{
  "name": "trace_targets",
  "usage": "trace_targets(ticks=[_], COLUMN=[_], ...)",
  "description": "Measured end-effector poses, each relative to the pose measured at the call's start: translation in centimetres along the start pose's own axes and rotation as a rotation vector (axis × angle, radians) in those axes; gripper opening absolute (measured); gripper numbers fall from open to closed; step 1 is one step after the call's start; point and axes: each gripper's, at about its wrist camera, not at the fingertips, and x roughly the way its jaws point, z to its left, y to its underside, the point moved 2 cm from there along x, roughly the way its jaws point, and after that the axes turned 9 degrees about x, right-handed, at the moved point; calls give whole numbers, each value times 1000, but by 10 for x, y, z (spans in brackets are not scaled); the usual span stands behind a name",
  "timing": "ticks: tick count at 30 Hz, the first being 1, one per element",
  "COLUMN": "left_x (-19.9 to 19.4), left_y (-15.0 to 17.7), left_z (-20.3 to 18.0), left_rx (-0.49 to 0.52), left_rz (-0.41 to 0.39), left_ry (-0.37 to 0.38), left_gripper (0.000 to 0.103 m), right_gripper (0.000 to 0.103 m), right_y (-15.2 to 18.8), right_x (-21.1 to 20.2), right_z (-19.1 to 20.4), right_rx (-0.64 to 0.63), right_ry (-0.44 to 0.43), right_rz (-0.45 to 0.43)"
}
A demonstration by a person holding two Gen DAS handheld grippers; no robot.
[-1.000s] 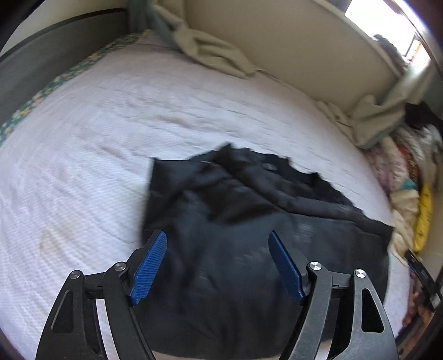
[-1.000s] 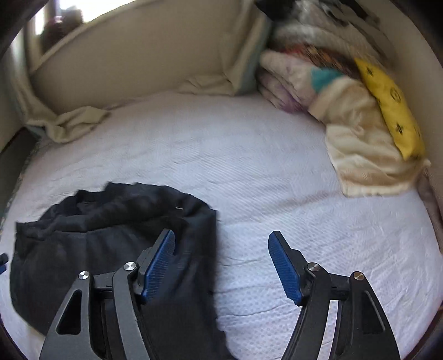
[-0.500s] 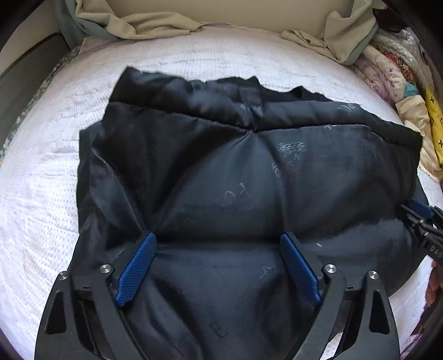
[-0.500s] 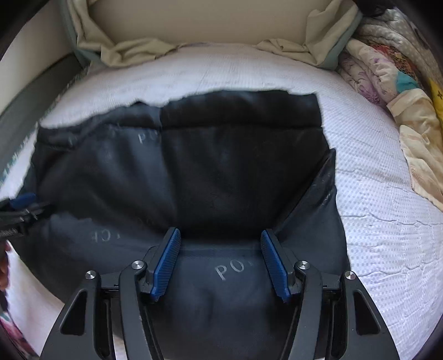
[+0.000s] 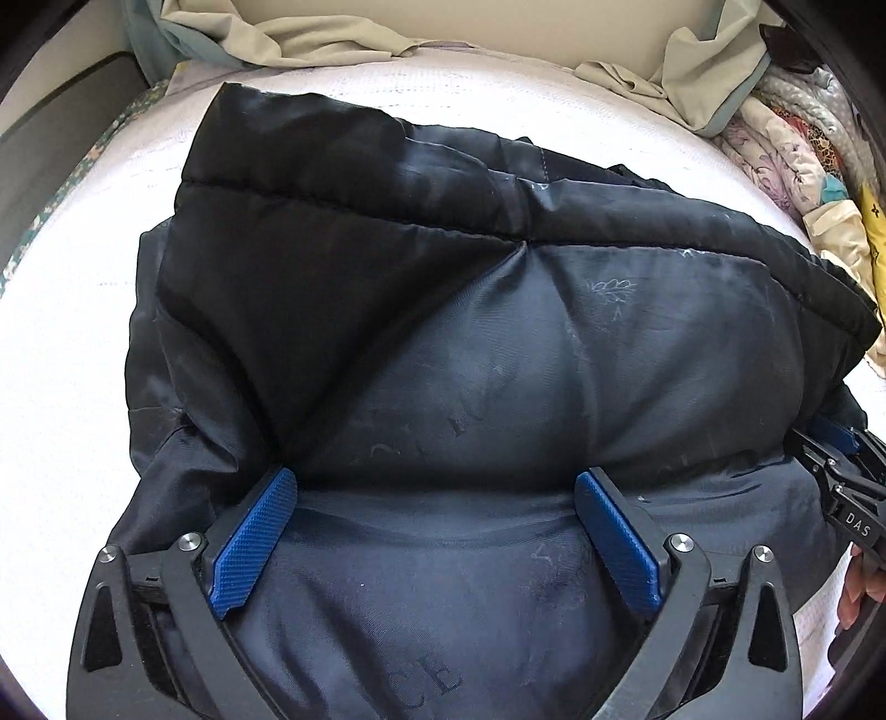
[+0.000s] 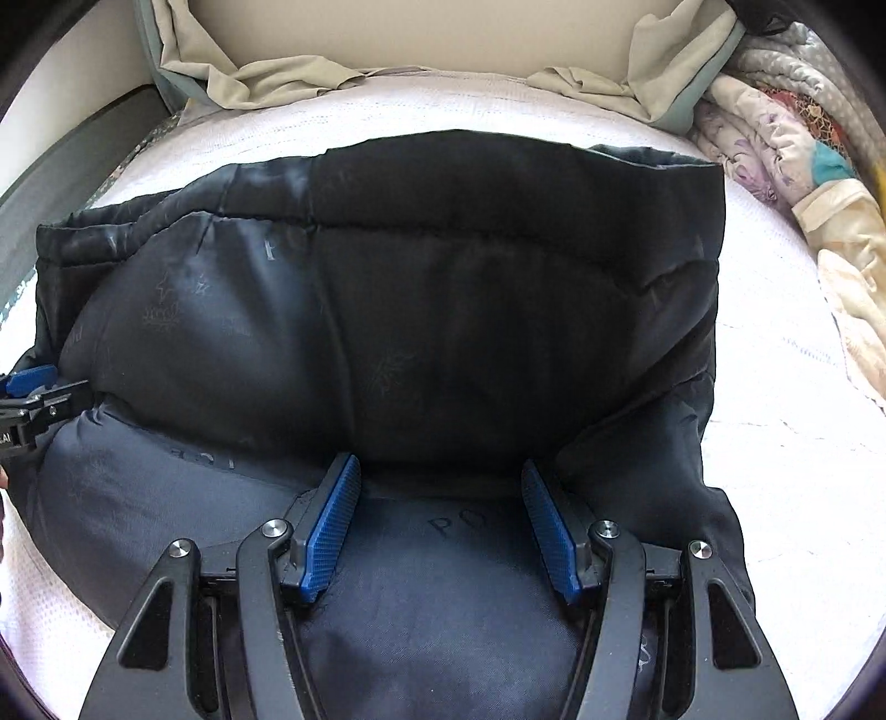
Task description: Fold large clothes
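A black padded jacket lies folded on the white bed, its shiny lining up and faint printed letters on it. My left gripper points steeply down onto the near part of the jacket. Its jaws are opening, the blue pads far apart, tips sunk into a crease with puffy fabric bulging between them. My right gripper presses on the jacket the same way, jaws partly apart, not pinching it. Each gripper shows at the edge of the other's view: the right gripper, the left gripper.
The white bedcover shows to the left and the bedcover to the right of the jacket. Crumpled beige sheets lie along the headboard. A pile of patterned quilts sits at the back right. A person's fingers hold the right gripper.
Both grippers came down from above the bed onto the jacket, which now fills both views. The left jaws spread wider; the right jaws narrowed a little, then held.
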Motion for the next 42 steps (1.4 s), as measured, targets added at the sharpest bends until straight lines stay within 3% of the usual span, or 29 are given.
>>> trace_targets(ticks=[5,9,12,14,17,20,24,29,37,42], left_x=[-2,-20,-40,-52,-52,-34,0,14,22,-6], left_y=[-3,-15,-31,-46,-58,-59,-45,-35,-37,-40], left_z=[0,-3,4,21,49,69,80,84,78,75], left_rx=[4,31,27,-28,-123,-184,-259,-282,-275,-302], left_rz=[2,-14,-81,-145,-179,-127,-25,-5,4,11], left_ry=[2,-19,-26,-22,-14,1,52,59,36,48], left_gripper=[103,101,99,99,99,98,96,100,103,102], right_gripper=[58,59,59,59,58,55,54,53,52,55], right_y=[0,-18,-39,-52,-70,-78,-78,-65,-56,-64], right_x=[-5,-23,-58,-77,-85,-68,-25,6,29,17], right_z=[-2,1,-6,-17,-35,-48,-64,-68,-53,-60], right_rx=[10,-15,14,60,110,141,187,230,190,240], right_ry=[13,16,-47,-61,-64,-61,-55,-76,-1,-42], right_rz=[3,53,-34,-103,-162,-151,-44,38,-2,12])
